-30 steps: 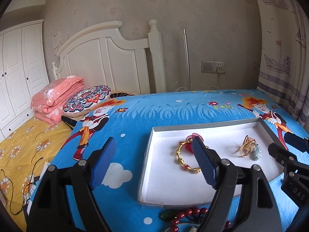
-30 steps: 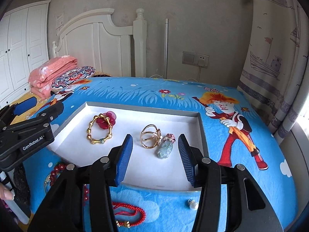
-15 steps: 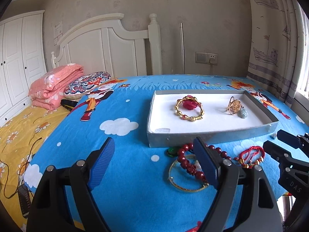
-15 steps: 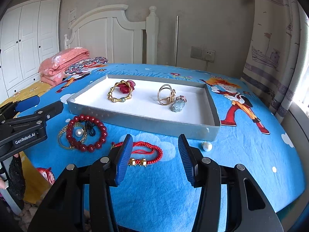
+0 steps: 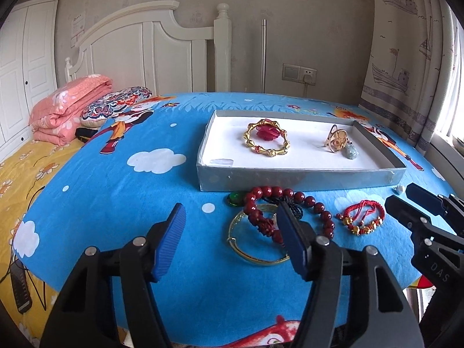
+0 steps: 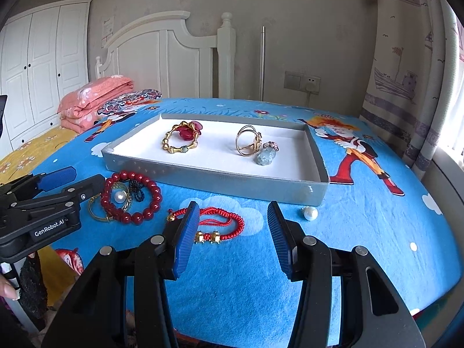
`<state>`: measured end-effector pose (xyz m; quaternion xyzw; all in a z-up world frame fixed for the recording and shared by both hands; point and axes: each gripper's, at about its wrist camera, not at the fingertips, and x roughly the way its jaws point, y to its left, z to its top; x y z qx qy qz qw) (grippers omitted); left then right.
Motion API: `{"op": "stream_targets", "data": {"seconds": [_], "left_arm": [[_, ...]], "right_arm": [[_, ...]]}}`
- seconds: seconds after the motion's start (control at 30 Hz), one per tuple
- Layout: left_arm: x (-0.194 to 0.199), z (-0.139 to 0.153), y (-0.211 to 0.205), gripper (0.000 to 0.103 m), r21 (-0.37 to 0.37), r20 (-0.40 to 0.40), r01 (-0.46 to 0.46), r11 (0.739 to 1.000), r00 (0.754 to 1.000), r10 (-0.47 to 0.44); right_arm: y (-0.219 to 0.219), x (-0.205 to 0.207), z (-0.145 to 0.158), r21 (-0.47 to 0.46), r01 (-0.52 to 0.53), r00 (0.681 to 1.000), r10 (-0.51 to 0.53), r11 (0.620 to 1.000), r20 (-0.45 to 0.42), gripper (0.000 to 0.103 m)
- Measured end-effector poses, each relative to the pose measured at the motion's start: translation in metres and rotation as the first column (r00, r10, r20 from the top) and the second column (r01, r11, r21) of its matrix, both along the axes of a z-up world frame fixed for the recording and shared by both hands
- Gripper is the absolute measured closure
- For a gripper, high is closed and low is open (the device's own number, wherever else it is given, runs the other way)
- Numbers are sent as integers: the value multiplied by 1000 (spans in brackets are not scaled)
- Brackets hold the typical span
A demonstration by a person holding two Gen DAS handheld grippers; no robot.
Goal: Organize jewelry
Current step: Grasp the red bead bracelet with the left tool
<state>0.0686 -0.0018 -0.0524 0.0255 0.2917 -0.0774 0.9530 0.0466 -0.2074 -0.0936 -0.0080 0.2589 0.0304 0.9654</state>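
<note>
A grey tray with a white floor lies on the blue bedspread. In it are a gold bamboo bangle around a red flower, a gold ring and a pale jade pendant. In front of the tray lie a dark red bead bracelet on a thin gold bangle, a red cord bracelet and a pearl. My left gripper is open, near the beads. My right gripper is open over the cord bracelet.
A folded pink quilt and a patterned pillow lie at the back left by the white headboard. A curtain hangs on the right. The bed's front edge is just below the grippers.
Both grippers have pulled back and down from over the tray to the bed's front edge. The loose jewelry in front of the tray has come into view. Both stay open.
</note>
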Motion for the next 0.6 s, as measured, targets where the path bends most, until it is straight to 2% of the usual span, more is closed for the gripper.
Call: {"op": "stream_targets", "data": {"seconds": [0.17,0.3,0.47,0.6], "left_arm": [[-2,-1,-11,55,16,3,45,999,999,-45],[3,-9,-20,56,37,-33,56,998,998,-55],[9,-13,-22,55,28,-39,50,998,998,-49],[11,-15,-26,57,14,-50,80,997,996,-79]], "right_arm": [[-1,-1,0,0,-1,1000,1,1000,3,56],[-2,-1,0,2,-1,1000,1,1000,5,56],[-8,0,-4,23,9,1000,-8,1000,-13,56],[-11,2,-6,32,14,1000,-13,999,-23,56]]}}
